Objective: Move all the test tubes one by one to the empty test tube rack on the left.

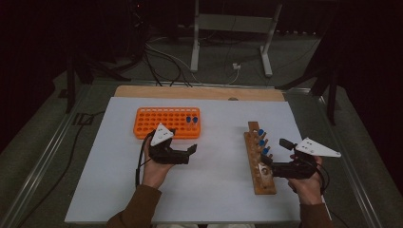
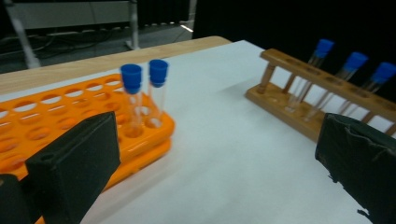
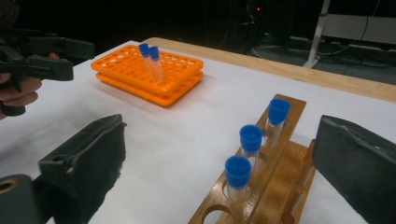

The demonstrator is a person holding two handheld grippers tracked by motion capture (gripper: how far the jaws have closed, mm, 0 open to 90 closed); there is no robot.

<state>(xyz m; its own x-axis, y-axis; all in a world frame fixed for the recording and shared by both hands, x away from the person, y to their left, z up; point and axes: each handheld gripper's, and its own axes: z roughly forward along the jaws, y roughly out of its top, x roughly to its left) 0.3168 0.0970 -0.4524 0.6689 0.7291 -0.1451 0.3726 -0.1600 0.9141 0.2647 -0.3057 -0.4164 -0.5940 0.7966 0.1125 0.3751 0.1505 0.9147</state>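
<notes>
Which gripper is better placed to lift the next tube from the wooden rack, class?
Probably the right gripper. Its open jaws flank the wooden rack, close to three blue-capped tubes. The left gripper, also open and empty, sits by the orange rack.

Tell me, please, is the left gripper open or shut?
Open. In its own view the left gripper has its jaws standing wide apart, with bare white table between them and no tube held.

No readable text, label, brand, number or sign appears anywhere in the three views. The orange tube rack (image 1: 167,122), the wooden tube rack (image 1: 259,161), the blue-capped tubes (image 2: 144,95) and the white bench (image 1: 214,156) surface all look plain and unmarked.
</notes>
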